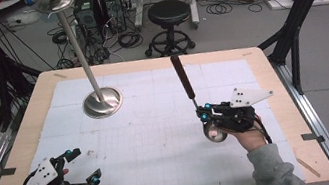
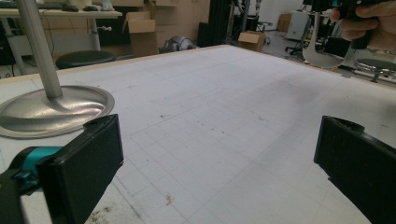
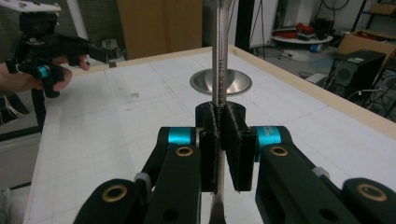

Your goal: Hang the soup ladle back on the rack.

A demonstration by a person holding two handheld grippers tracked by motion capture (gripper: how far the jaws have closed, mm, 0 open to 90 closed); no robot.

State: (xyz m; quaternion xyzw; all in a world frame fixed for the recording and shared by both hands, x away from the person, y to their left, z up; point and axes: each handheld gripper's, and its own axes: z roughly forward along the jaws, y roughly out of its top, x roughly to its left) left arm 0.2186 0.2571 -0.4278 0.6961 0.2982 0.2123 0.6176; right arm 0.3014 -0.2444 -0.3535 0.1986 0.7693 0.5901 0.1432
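My right gripper (image 1: 203, 112) is shut on the thin metal shaft of a ladle (image 1: 182, 76), above the right part of the table. The ladle's dark brown handle points up and away, and its shiny bowl (image 1: 216, 133) hangs just below the jaws. In the right gripper view the pads (image 3: 236, 140) clamp the steel shaft (image 3: 219, 56), which runs straight up. My left gripper (image 1: 86, 164) rests open near the front left corner with nothing between its fingers. Its black jaws stand wide apart in the left gripper view (image 2: 219, 158), where the ladle bowl (image 2: 322, 56) shows far off.
A metal stand with a round base (image 1: 102, 103) and a tall slanted pole (image 1: 74, 41) sits at the back left of the white gridded mat (image 1: 160, 139). Its base (image 2: 51, 109) lies close ahead of the left gripper. A stool (image 1: 168, 13) and cables are on the floor beyond.
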